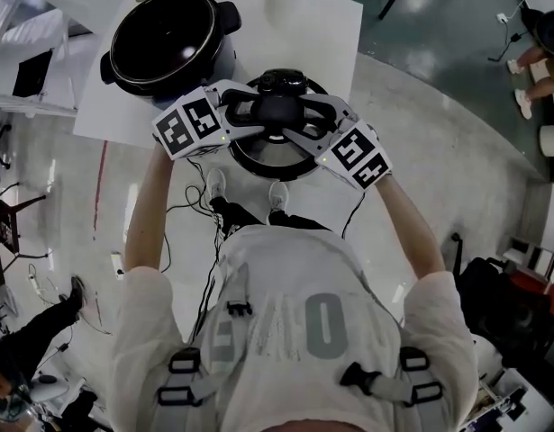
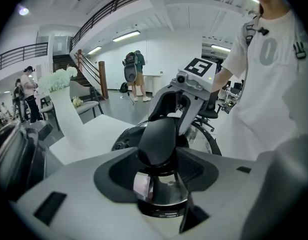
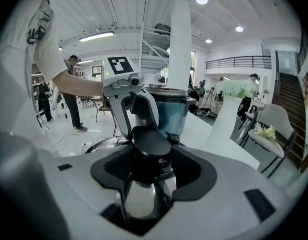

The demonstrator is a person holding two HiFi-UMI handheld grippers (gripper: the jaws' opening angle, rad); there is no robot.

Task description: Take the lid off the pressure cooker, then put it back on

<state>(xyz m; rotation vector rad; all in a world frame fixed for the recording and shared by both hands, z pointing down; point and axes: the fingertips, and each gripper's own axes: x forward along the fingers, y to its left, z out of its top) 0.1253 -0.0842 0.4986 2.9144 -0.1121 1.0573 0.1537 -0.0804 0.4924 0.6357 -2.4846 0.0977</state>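
Fingers (image 2: 78,184) on lid (image 1: 272,160) above table (image 1: 331,43) edge

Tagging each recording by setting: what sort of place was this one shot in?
Likely a big open lab or workshop hall, not a home kitchen: a railed mezzanine and staircase, loose cables on a polished floor, and the pressure cooker on a plain white table.

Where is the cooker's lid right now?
Head view: the lid is off the pot, just right of it, held by its handle between the left gripper and right gripper.
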